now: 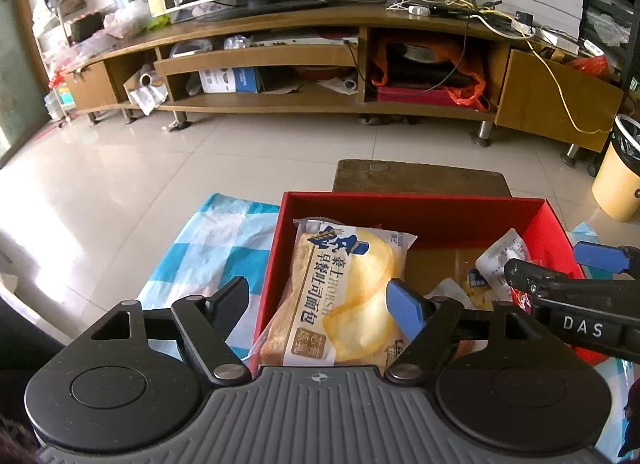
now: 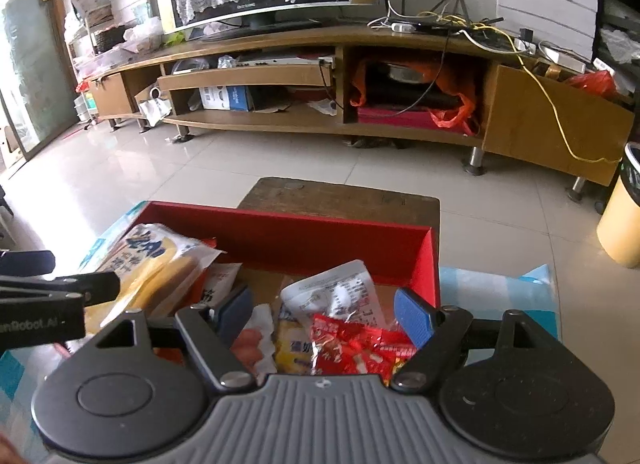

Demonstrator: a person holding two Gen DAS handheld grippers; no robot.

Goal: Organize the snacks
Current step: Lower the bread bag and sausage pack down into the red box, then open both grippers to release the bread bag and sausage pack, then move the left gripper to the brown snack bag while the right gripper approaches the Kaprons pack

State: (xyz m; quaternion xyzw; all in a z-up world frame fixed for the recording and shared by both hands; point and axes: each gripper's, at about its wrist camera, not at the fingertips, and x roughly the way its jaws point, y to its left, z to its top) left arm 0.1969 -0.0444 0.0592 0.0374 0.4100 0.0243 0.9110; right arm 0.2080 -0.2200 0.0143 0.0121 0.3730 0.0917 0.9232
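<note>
Bread bag [image 1: 340, 296] lies lower-center in the box [image 1: 420, 204], so left gripper [image 1: 320, 300] is spread, right gripper [image 2: 324, 314] spread over snacks.

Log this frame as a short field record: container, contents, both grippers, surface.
container: open red cardboard box
contents: yellow-and-white sliced-bread bag at its left side; white printed pouch, red foil wrapper and smaller packets at right
left gripper: open, straddling the box's left wall and the bread bag, pads not pressing
right gripper: open above the red wrapper, holding nothing
surface: blue-and-white checked cloth
</note>
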